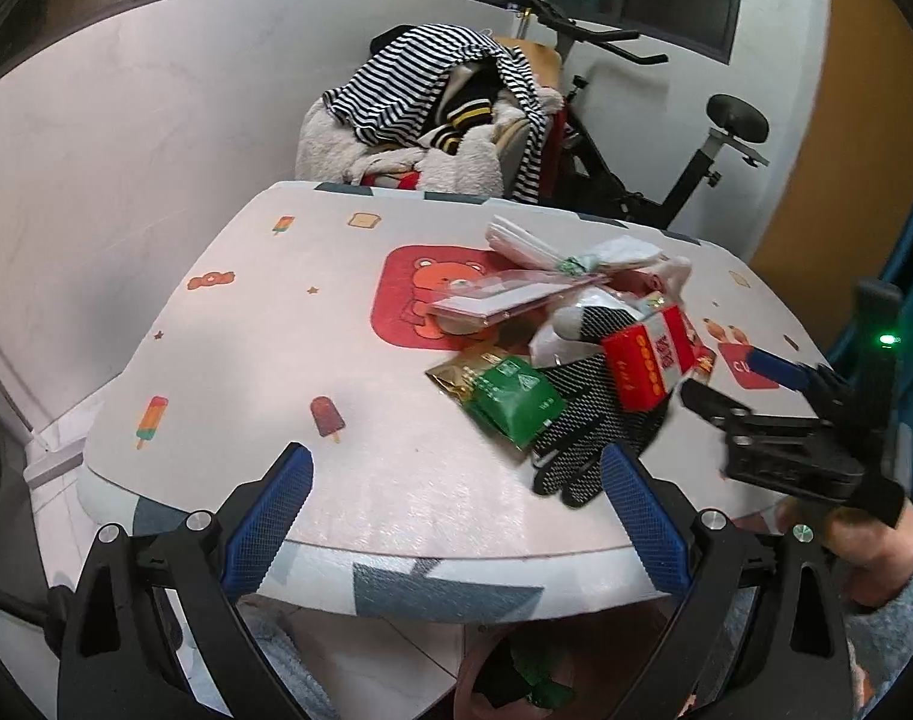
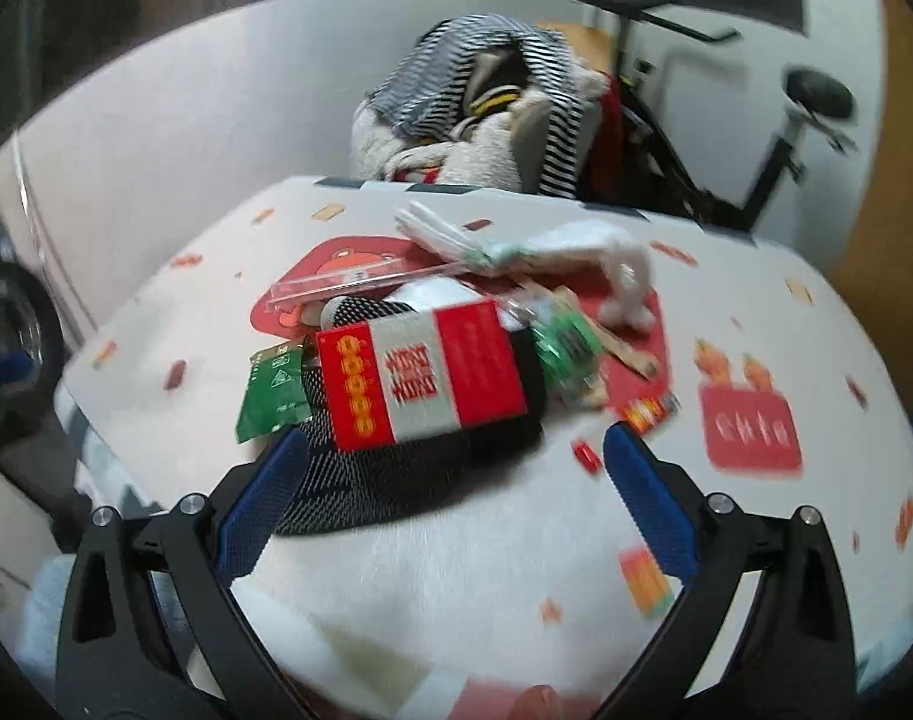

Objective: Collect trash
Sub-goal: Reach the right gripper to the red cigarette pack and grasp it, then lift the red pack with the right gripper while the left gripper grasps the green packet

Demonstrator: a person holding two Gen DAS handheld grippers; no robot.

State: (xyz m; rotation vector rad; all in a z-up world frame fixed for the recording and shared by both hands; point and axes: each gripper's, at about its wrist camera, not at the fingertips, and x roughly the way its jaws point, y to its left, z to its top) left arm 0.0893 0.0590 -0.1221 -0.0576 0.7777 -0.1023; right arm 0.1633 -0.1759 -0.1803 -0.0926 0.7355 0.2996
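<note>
Blue-padded fingers of your right hand-held gripper (image 2: 453,474) stand wide apart, holding nothing, straddling the black mesh-dotted glove (image 2: 420,480) on which the red-and-white cardboard carton (image 2: 423,375) rests. Your left hand-held gripper (image 1: 456,492) is equally wide and empty at the near edge of the cartoon-printed desk (image 1: 246,324). Risk: closing now may pinch the glove and tip the carton, scattering the green foil wrapper (image 1: 510,396).
</note>
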